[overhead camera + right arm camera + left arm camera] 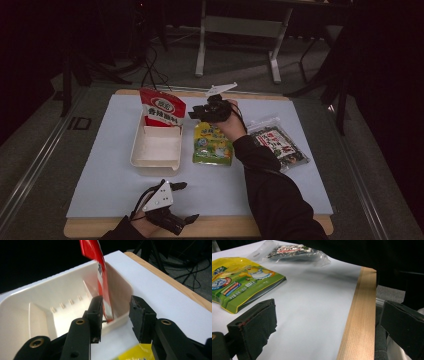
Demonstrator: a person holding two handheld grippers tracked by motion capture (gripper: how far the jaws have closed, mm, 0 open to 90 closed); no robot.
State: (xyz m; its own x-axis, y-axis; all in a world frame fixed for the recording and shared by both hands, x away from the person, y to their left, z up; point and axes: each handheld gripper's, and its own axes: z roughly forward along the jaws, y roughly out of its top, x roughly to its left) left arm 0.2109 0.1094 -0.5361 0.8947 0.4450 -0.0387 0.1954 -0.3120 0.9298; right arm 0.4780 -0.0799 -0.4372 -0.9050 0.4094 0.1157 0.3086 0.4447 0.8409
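red packet [161, 106] reads 香辣酱料, other labels illegible

red packet [161, 107]: red and white printed pouch, upright and leaning, its lower end inside the far compartment of the bin
bin [156, 159]: cream plastic, rectangular, open-topped, with an inner divider; sits left of centre on the pale mat, long side running toward the far edge
near compartment: bare inside

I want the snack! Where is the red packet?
In the high view, the red packet stands upright in the far end of the white tray, left of the right gripper.
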